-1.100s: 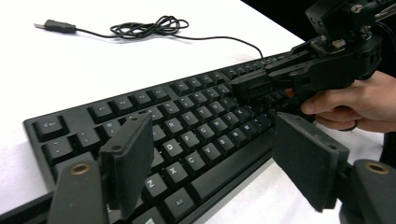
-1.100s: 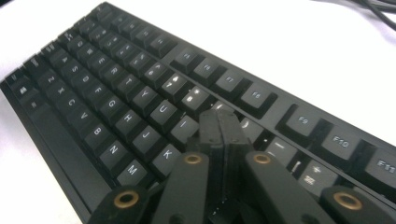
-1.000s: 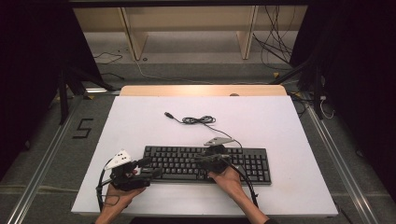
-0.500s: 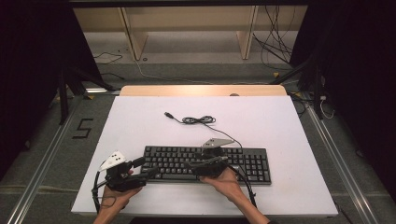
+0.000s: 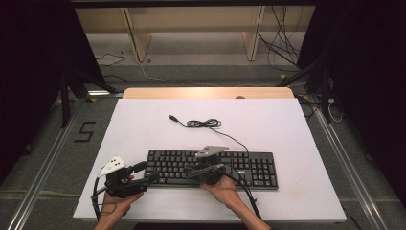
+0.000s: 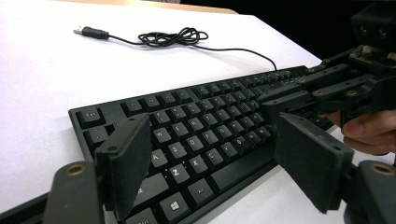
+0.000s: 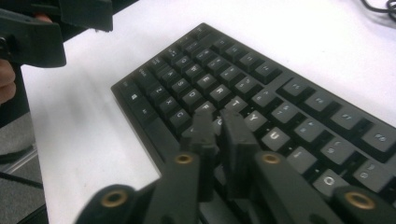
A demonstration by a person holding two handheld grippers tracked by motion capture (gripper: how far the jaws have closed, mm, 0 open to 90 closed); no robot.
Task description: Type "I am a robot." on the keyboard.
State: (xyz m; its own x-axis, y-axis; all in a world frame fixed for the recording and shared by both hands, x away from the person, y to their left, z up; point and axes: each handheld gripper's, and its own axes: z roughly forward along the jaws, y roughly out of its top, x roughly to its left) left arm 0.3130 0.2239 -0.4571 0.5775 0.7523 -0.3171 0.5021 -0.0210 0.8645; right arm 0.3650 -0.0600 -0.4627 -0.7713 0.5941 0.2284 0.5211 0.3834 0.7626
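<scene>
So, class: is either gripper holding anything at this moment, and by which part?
Nothing is held. The left gripper is open beside the keyboard; the right gripper is shut, tips over the keys.

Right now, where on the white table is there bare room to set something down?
The widest free patch is the far half of the table, between the wooden back edge and the coiled cable. Bare strips flank the keyboard on both sides. The near edge is crowded by the left gripper, right gripper and both hands.
</scene>
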